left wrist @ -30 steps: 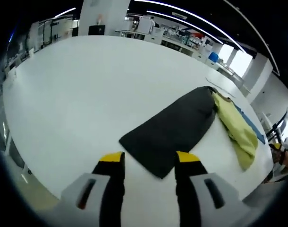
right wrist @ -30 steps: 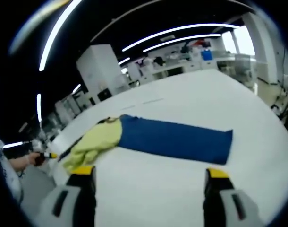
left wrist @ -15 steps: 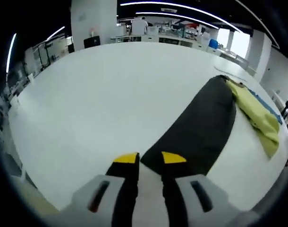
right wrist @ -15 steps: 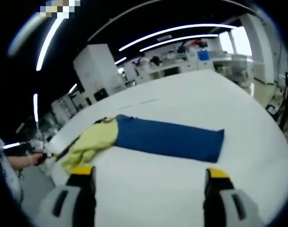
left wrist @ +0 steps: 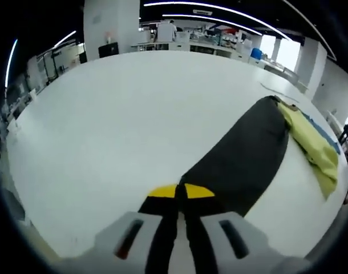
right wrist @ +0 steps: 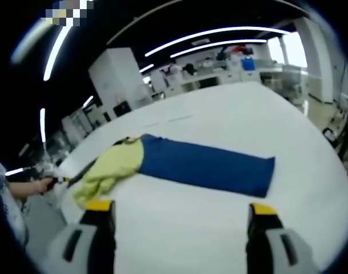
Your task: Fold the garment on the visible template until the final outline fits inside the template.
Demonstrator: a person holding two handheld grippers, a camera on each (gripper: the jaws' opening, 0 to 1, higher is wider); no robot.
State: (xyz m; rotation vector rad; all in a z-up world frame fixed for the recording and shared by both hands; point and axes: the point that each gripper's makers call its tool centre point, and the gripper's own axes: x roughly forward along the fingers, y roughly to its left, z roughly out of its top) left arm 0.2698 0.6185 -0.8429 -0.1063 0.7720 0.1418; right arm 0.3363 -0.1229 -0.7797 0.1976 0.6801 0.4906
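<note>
Your left hand-held gripper (left wrist: 180,193) has its jaws pinched together at the near corner of the dark cloth (left wrist: 242,160), seemingly gripping it to start a fold. Your right hand-held gripper (right wrist: 181,208) waits with jaws wide apart, short of the blue cloth (right wrist: 205,165) and yellow garment (right wrist: 112,166). Everything lies on a broad white bench (left wrist: 117,114) in a strip-lit workshop.

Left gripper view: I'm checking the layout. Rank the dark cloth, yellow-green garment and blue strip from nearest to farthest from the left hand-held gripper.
1. Dark cloth, its near corner at the left hand-held gripper.
2. Yellow-green garment, beyond it to the right.
3. Blue strip, at the garment's far edge.
</note>
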